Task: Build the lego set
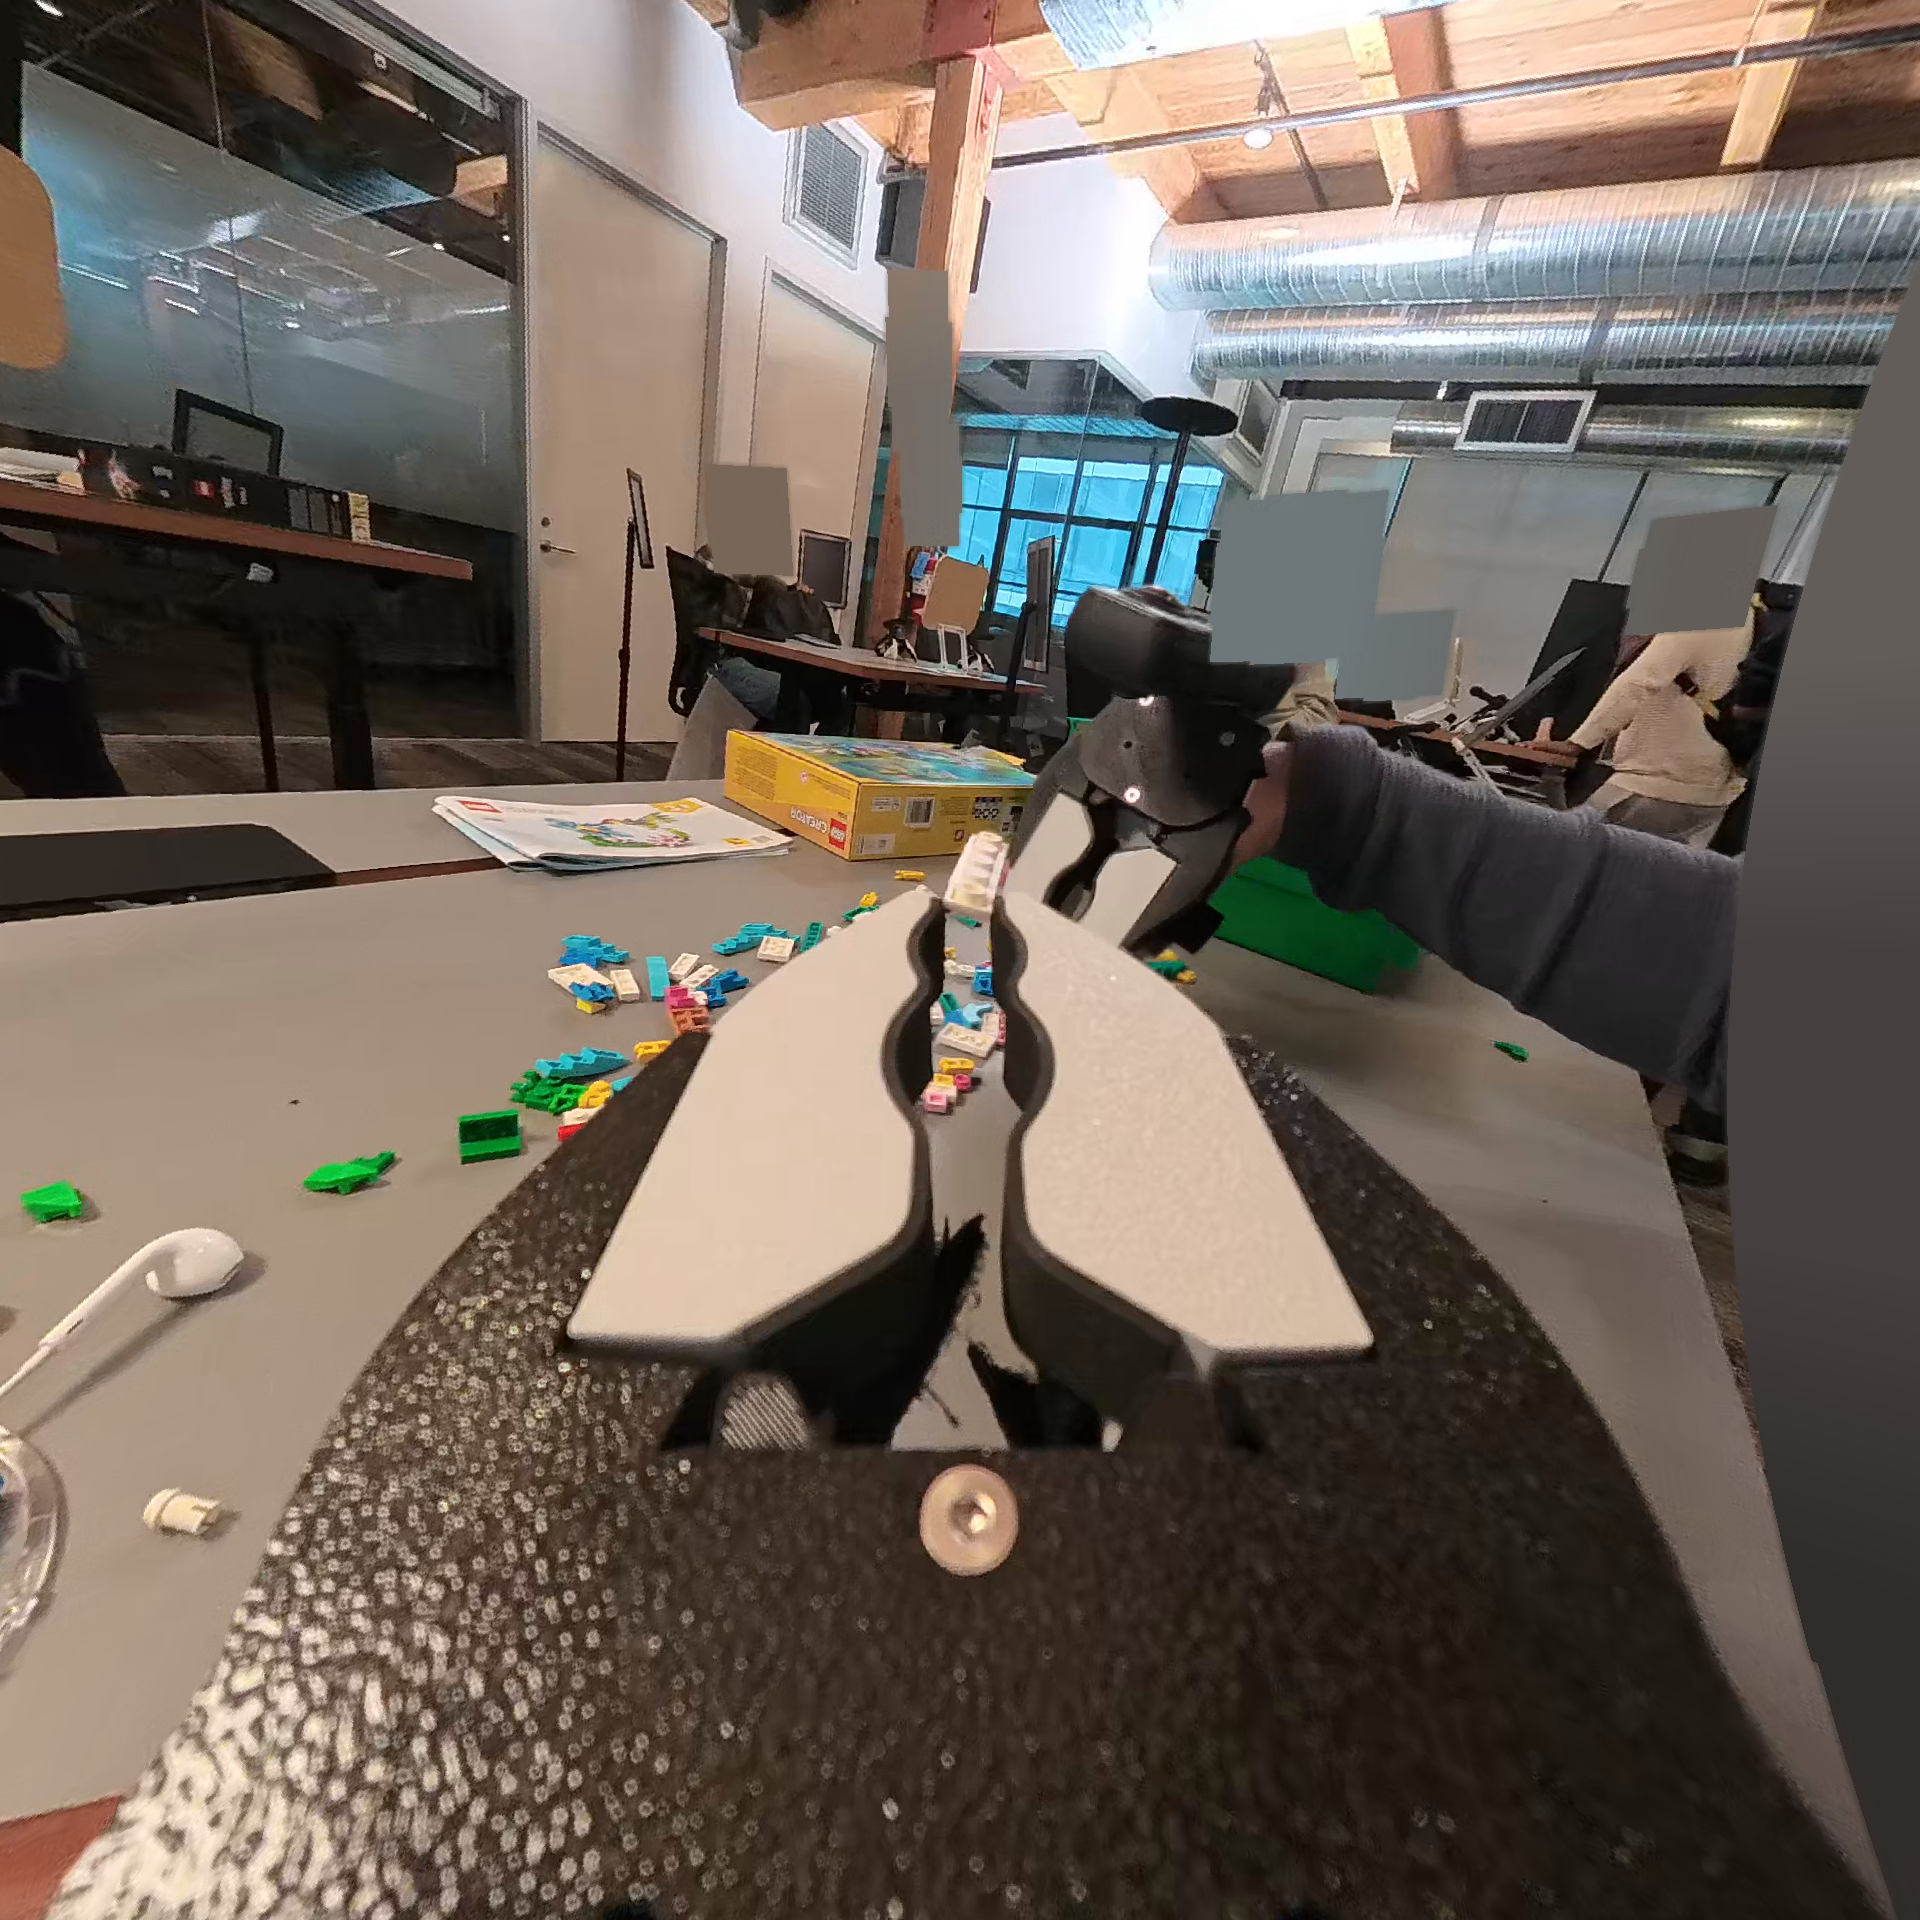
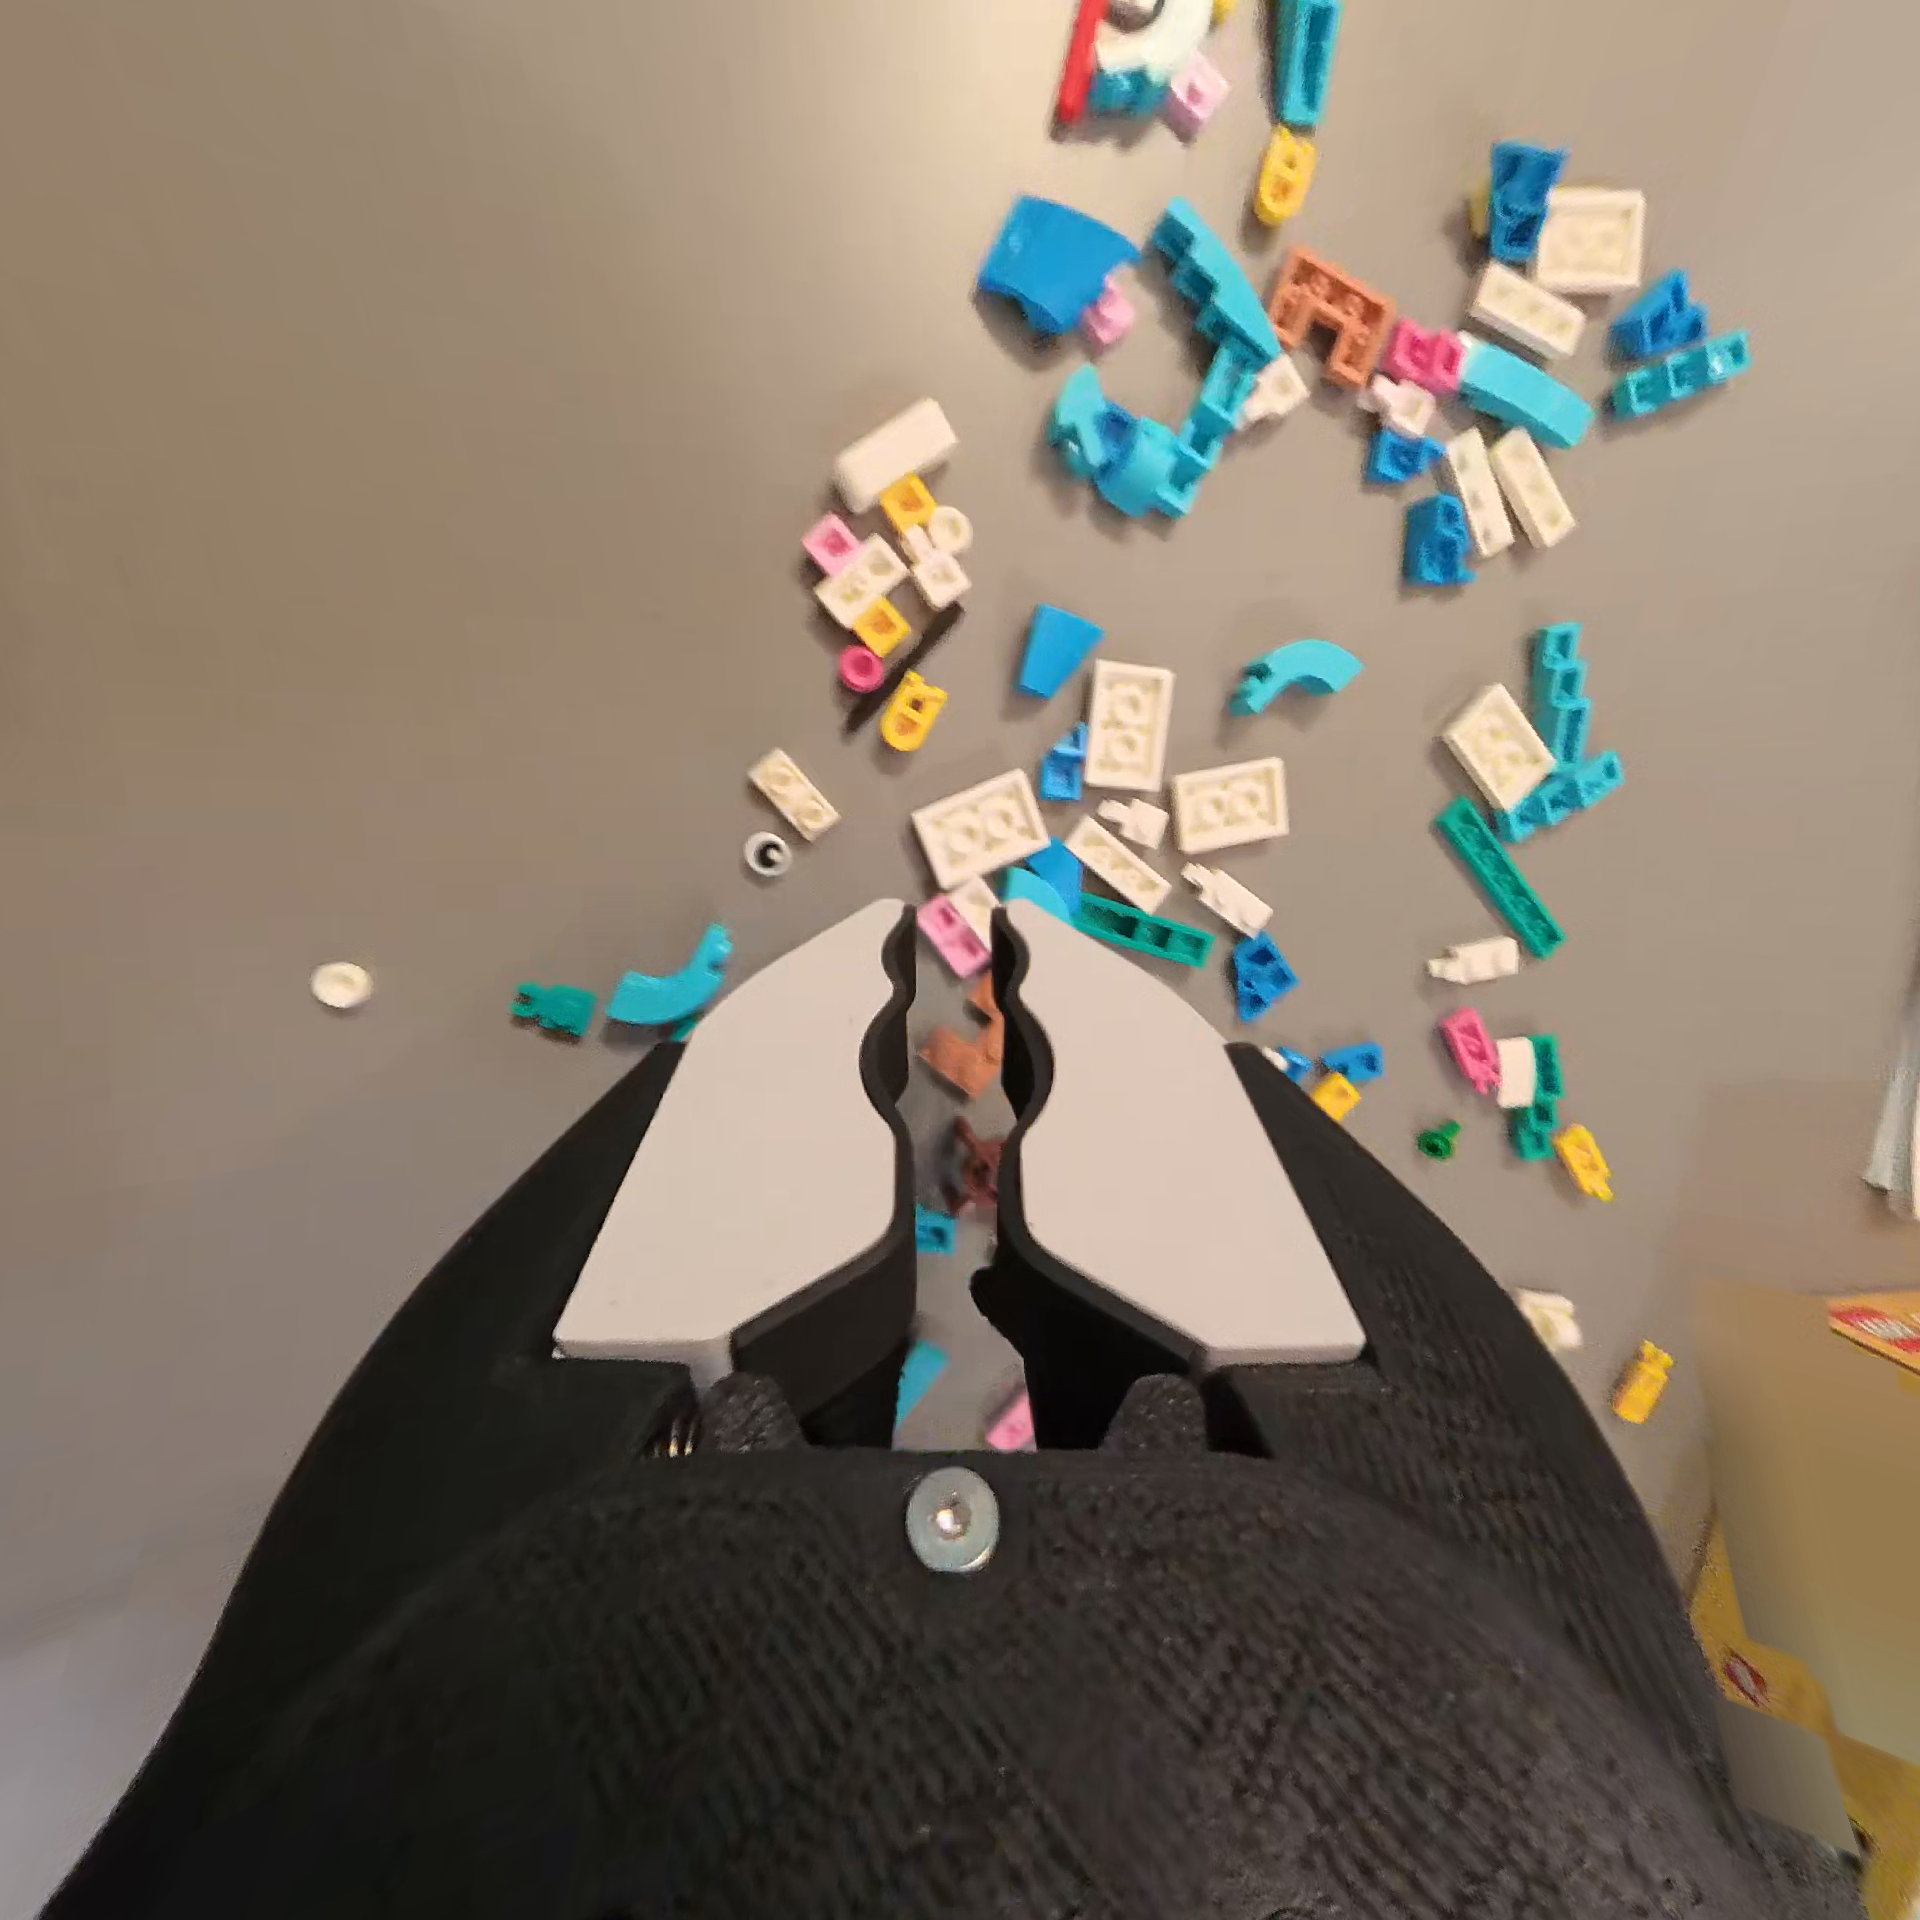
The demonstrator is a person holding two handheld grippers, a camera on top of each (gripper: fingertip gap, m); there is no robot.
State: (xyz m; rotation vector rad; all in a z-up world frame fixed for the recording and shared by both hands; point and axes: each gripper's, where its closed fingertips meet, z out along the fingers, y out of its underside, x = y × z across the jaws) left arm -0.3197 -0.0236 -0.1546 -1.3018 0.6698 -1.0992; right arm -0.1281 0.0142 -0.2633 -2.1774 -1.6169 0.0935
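My left gripper (image 1: pixel 964 914) is shut on a small white lego piece (image 1: pixel 979 875) and holds it upright above the grey table (image 1: pixel 260 1039). Loose bricks (image 1: pixel 623 987) in white, blue, teal, pink, yellow and green lie scattered below it. My right gripper (image 1: pixel 1117 925), held by a hand in a grey-blue sleeve, hovers just right of the white piece, tips pointing down. In the right wrist view its jaws (image 2: pixel 953 914) stand a narrow gap apart and empty over the scattered bricks; a pink piece (image 2: pixel 951 935) and a brown piece (image 2: pixel 961 1060) on the table show through the gap.
A yellow lego box (image 1: pixel 862 800), an instruction booklet (image 1: pixel 613 831) and a green bin (image 1: pixel 1309 925) stand at the back. An earbud (image 1: pixel 177 1262) lies near left. A small red, white and blue assembly (image 2: pixel 1132 52) lies at the far end of the pile. The table edge runs along the right. There is about 25 cm between the tips of the two grippers.
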